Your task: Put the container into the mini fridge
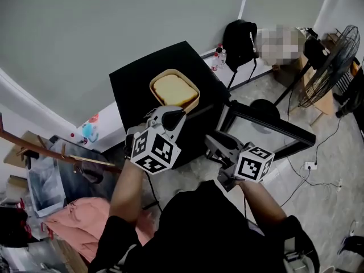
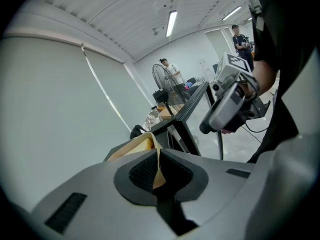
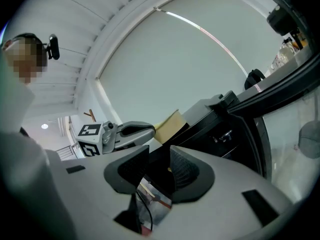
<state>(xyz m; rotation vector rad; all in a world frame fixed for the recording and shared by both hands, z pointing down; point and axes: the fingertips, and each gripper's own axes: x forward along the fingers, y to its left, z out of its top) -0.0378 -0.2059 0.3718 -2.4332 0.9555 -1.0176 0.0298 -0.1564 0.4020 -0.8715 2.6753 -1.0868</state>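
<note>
Container (image 1: pixel 174 90) was a tan, rounded-rectangular open tub with a pale yellow slab (image 1: pixel 173 89) inside, sitting flat and upright on the mini fridge (image 1: pixel 136 84), toward the front edge of its top. Its near rim was pinched thin between the left gripper (image 1: pixel 172 117) jaws. Mini fridge was a black box cabinet, and its dark-framed glass door (image 1: pixel 267 131) stood swung open beside it.

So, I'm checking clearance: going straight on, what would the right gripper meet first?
Likely the black mini fridge, at its front; nothing nearer shows in that line, though depth is unclear.
</note>
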